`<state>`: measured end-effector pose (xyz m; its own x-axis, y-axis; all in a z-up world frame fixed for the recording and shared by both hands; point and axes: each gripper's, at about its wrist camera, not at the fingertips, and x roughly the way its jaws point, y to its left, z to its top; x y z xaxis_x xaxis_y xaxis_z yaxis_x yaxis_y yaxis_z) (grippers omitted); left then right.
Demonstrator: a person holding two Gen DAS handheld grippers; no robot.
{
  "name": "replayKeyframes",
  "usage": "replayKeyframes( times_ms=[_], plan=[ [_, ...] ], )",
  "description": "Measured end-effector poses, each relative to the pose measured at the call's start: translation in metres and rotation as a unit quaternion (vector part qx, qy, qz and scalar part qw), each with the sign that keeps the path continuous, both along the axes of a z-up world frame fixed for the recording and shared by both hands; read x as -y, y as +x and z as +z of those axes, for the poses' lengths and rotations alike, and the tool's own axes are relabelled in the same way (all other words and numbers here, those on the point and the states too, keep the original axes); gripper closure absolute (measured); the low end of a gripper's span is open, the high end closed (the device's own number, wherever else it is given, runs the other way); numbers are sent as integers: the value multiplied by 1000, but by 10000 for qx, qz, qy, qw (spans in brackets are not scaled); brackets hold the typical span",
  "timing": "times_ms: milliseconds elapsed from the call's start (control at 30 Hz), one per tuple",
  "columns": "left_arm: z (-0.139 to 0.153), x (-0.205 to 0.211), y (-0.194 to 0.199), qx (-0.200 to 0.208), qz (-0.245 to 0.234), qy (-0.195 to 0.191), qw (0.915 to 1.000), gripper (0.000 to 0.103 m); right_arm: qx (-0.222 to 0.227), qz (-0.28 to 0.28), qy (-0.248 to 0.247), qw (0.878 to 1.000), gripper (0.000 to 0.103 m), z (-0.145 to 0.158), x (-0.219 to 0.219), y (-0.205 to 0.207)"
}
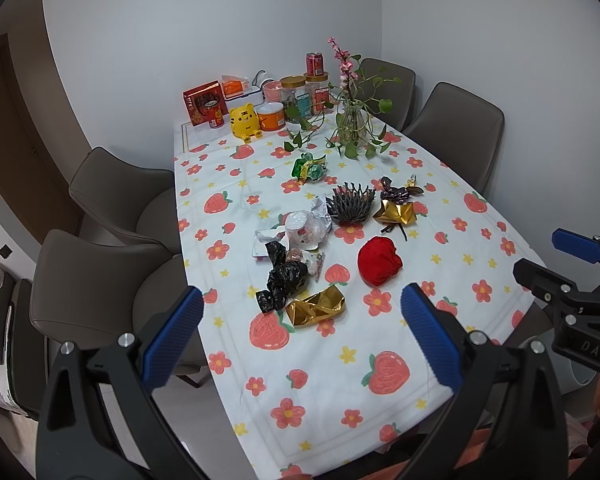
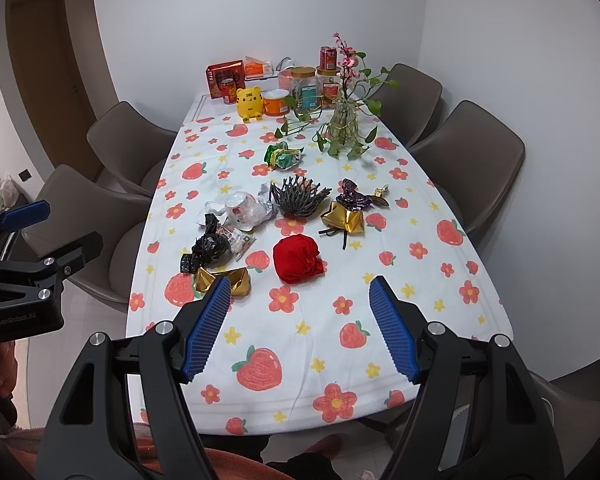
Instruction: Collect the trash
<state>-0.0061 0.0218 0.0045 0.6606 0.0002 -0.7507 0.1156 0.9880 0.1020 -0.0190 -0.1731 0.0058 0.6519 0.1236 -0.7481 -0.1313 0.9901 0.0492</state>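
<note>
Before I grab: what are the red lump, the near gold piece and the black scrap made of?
Red lump: looks like matte crumpled crepe paper or soft cloth, with gathered folds and no shine.
Near gold piece: probably metallic foil, mirror-bright on sharp creases.
Black scrap: likely thin glossy plastic film, wrinkled with small highlights.

Left claw [image 1: 302, 312] and right claw [image 2: 300, 300], black frames, ribbed blue pads [image 2: 206, 328], silver screws, white lettering
</note>
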Motion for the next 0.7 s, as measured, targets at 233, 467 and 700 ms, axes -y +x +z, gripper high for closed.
replayKeyframes(
  times_ms=[233, 467, 700],
  plan=[
    [0, 0, 0, -1, -1, -8, 10000, 4, -1, 5, -2, 10000, 34, -1, -1, 0],
    [0, 0, 0, 6, -4, -9, 10000, 4, 0, 4, -5, 10000, 34, -2, -1, 1],
    [0, 0, -1, 8, -2, -11, 10000, 4, 8, 5, 0, 10000, 34, -2, -1, 1]
  ],
)
